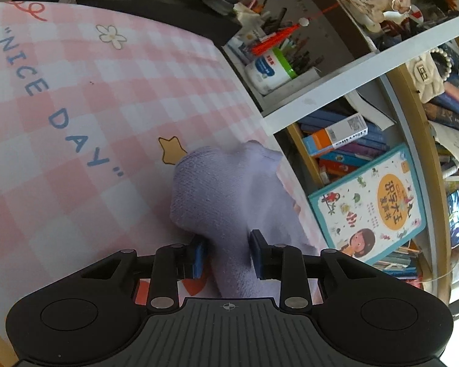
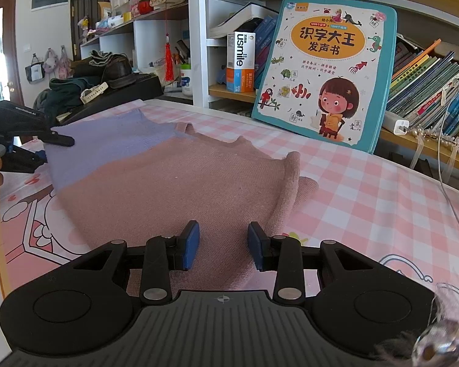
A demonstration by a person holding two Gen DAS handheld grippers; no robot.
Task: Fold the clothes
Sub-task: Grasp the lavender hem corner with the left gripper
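Observation:
A knit sweater lies on a pink checked table mat (image 2: 367, 183). Its body is dusty pink (image 2: 180, 189) and its far part is lilac (image 2: 107, 143). In the left wrist view my left gripper (image 1: 228, 255) has a lilac fold of the sweater (image 1: 226, 195) between its blue pads, lifted off the mat (image 1: 76, 98). The left gripper also shows at the left edge of the right wrist view (image 2: 39, 150), at the lilac part. My right gripper (image 2: 223, 246) is open, low over the near edge of the pink body, with knit between the pads.
A shelf unit stands behind the table with a large children's book (image 2: 324, 70) leaning on it, books (image 2: 425, 88), a white box (image 2: 240, 61) and a white bottle (image 1: 267, 73). Dark clothes and a shoe (image 2: 113, 70) sit at the far left. A cable (image 2: 449, 183) hangs at right.

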